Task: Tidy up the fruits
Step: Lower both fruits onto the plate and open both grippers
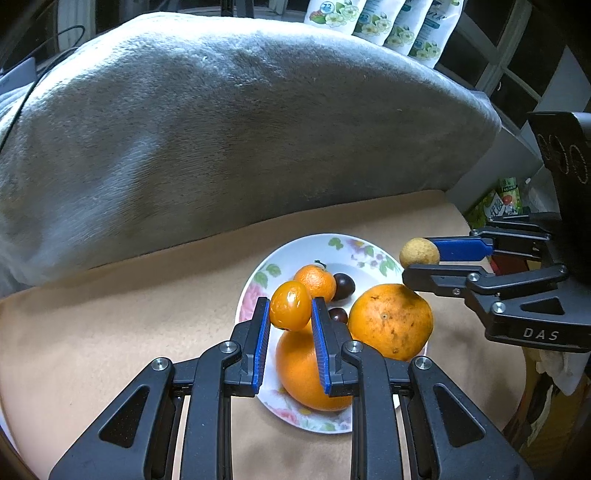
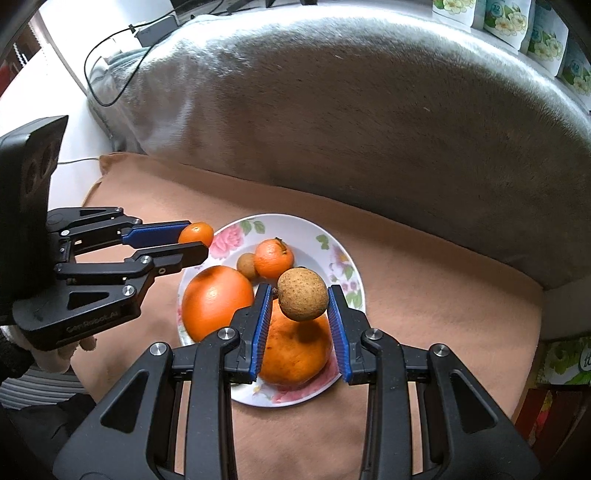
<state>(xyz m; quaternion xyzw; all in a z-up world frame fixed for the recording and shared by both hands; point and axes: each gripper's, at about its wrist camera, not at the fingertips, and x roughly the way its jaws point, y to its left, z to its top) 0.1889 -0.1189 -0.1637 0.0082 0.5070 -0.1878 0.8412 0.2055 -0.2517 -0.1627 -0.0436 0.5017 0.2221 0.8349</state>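
- The left gripper [image 1: 290,314] is pinching a small orange fruit [image 1: 290,305] between its blue pads [image 1: 260,343], and holds it in the air above the plate [image 1: 295,254].
- The right gripper [image 2: 300,301] is pinching a small brown fruit [image 2: 302,294] between its pads, also raised over the plate.
- Directly under the left gripper lies a big orange [image 1: 306,373]; a second big orange [image 1: 390,320] is just to its right, and the two seem to touch.
- A little beyond the left fingertips sits a mandarin [image 1: 314,281], with two dark small fruits [image 1: 344,286] beside it on the right.
- The plate stands on a beige cloth [image 1: 129,314].
- Farther ahead of both grippers a grey blanket [image 1: 240,129] rises, and behind it stand white packets [image 1: 373,18] with flower prints.
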